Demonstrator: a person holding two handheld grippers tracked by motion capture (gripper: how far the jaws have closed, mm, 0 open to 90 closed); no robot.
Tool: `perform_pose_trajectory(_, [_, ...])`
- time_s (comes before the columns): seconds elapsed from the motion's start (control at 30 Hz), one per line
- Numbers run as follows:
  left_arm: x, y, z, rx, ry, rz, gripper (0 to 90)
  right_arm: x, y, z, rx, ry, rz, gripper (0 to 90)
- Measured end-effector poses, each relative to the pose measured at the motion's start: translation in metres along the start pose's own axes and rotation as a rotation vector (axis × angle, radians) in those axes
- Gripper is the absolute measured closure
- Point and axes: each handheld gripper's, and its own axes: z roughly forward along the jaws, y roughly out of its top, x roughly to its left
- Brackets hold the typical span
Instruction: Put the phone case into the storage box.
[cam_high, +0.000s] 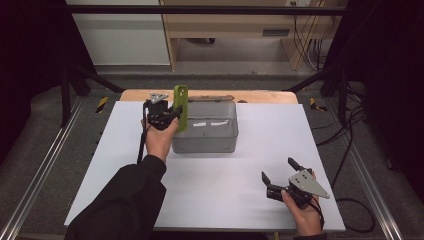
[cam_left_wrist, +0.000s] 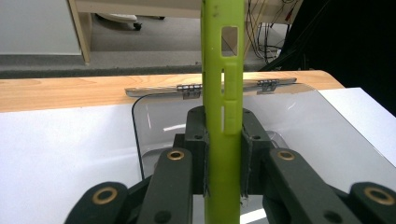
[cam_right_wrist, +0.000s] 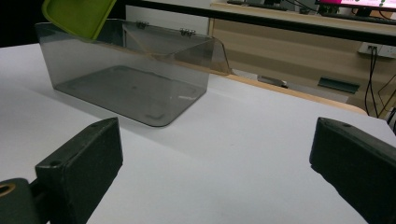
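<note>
left claw (cam_high: 172, 114): clamped on green phone case (cam_high: 180, 107), held upright over left edge of clear hinged box (cam_high: 206, 129) | right claw (cam_high: 279, 173): jaws wide apart, near-right on white counter (cam_high: 210, 175), well apart from box

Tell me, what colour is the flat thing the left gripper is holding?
Bright green case, clearest in the left gripper view.

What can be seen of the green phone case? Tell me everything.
The green phone case looks like matte lime-green plastic or rubber, with a rectangular cut-out near its top and slots along its edge. It stands upright, edge-on to the left gripper, whose jaws are clamped on its lower part. It is held above the left end of the clear grey box, whose hinged lid is open. Nothing else is seen touching it.
</note>
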Motion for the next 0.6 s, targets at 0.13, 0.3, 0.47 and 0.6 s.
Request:
perform_pose_trajectory(0.13, [0.0002, -0.0007, 0.0006, -0.001, 0.001, 0.0, 77.3, -0.0001, -0.0001, 0.0, 0.0, 0.0, 0.0, 2.8])
perform_pose_trajectory(0.3, [0.0013, -0.0022, 0.0016, 0.003, 0.003, 0.0, 77.3, -0.0002, -0.0001, 0.0001, 0.0, -0.001, -0.002, 2.8])
perform_pose_trajectory(0.47, [0.0021, -0.0042, 0.0023, 0.006, 0.005, -0.001, 77.3, -0.0001, -0.0002, 0.0001, 0.001, 0.0, -0.001, 2.8])
perform_pose_trajectory(0.6, [0.0023, -0.006, 0.0032, 0.007, 0.004, -0.005, 77.2, -0.0001, -0.0002, 0.0001, 0.001, 0.0, -0.002, 2.9])
